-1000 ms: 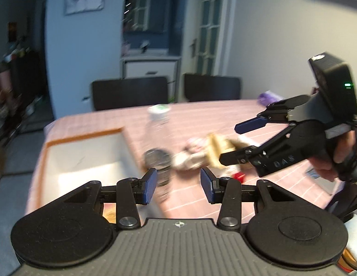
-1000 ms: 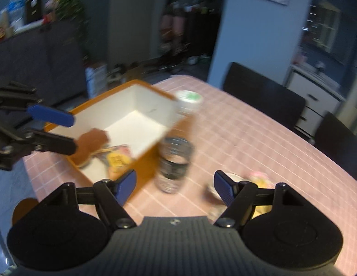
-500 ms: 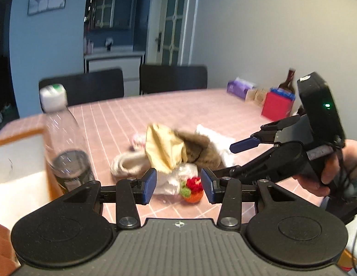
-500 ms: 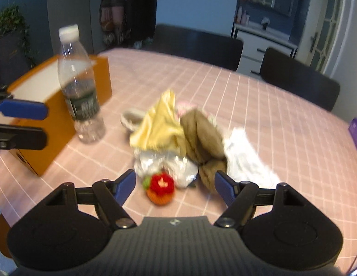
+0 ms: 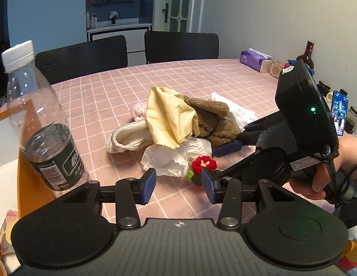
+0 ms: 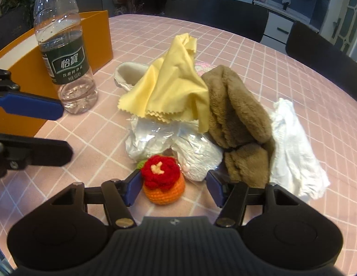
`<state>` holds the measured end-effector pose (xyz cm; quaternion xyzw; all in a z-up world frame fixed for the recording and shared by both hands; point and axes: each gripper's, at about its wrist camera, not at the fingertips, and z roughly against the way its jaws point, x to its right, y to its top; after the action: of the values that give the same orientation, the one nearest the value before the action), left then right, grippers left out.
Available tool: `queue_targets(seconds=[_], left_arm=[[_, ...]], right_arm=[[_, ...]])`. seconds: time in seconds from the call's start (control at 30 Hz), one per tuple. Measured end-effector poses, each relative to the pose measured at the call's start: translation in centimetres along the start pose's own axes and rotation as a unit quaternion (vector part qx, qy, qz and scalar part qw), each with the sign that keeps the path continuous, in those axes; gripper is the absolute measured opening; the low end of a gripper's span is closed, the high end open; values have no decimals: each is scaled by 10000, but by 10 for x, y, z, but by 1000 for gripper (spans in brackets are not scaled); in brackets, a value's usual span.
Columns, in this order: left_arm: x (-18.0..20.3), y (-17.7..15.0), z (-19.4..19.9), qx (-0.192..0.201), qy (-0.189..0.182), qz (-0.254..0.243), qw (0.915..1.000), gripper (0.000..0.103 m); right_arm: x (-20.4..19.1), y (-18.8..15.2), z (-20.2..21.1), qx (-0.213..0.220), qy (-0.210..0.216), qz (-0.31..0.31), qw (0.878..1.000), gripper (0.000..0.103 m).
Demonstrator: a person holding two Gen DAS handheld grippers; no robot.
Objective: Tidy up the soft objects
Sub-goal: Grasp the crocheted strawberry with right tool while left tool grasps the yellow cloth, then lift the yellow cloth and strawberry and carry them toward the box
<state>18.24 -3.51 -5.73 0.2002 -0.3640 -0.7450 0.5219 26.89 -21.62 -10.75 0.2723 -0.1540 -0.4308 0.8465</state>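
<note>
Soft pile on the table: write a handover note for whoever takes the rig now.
Right gripper: jaws have just been closing around the crochet flower; one pad is at it, the other is clear, so no grip yet.
Left gripper: open, empty, short of the pile.
Pile: yellow cloth, brown towel, white cloth, crumpled wrap, beside the bottle and orange box.
Done: nothing from this pile.
Left: all of it.

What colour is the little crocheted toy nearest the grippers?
The crocheted toy has a red top on an orange base; clearest in the right wrist view.
</note>
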Motion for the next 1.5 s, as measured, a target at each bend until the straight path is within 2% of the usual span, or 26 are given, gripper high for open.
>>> queue_targets(seconds=[0.03, 0.1, 0.17, 0.23, 0.37, 0.43, 0.53, 0.83, 0.9, 0.97, 1.0, 1.07, 1.13, 1.27, 1.5], left_arm=[[0, 1, -1, -2, 3, -22, 10000, 58], [2, 4, -4, 9, 19, -83, 10000, 60], [3, 8, -4, 63, 56, -113, 9999, 68], [3, 13, -5, 165, 65, -105, 9998, 73], [4, 26, -7, 396, 80, 74, 9992, 84], [4, 35, -12, 471, 144, 218, 9985, 86], [5, 45, -22, 522, 149, 337, 9980, 87], [0, 50, -65, 327, 451, 519, 9971, 87], [-1, 48, -71, 297, 456, 529, 9971, 82], [0, 46, -74, 255, 538, 504, 9970, 62], [1, 46, -75, 258, 558, 469, 9970, 55], [1, 44, -76, 219, 577, 479, 9969, 29], [0, 43, -75, 209, 518, 540, 9970, 21], [3, 41, -61, 394, 634, 493, 9960, 11], [11, 34, -18, 586, 588, 418, 9957, 10]], right_arm=[[0, 0, 1, -39, 89, 7, 10000, 38], [-2, 1, 4, -127, 17, 65, 9999, 38], [-4, 3, 11, -138, -73, 171, 9997, 38], [-3, 6, 26, 11, -105, 244, 9996, 38], [3, 13, 48, 480, -534, 381, 9967, 38], [11, 15, 48, 556, -617, 294, 9961, 38], [24, 14, 42, 541, -433, 69, 9976, 38], [28, 12, 38, 512, -337, 28, 9981, 38], [28, 12, 37, 468, -285, -8, 9985, 38], [28, 12, 37, 445, -260, -11, 9987, 38], [28, 11, 37, 444, -260, -1, 9987, 38], [27, 11, 37, 451, -250, 14, 9987, 38], [27, 11, 37, 451, -249, 21, 9987, 38], [27, 11, 40, 457, -256, 37, 9986, 38], [21, 12, 55, 547, -180, 58, 9983, 38]])
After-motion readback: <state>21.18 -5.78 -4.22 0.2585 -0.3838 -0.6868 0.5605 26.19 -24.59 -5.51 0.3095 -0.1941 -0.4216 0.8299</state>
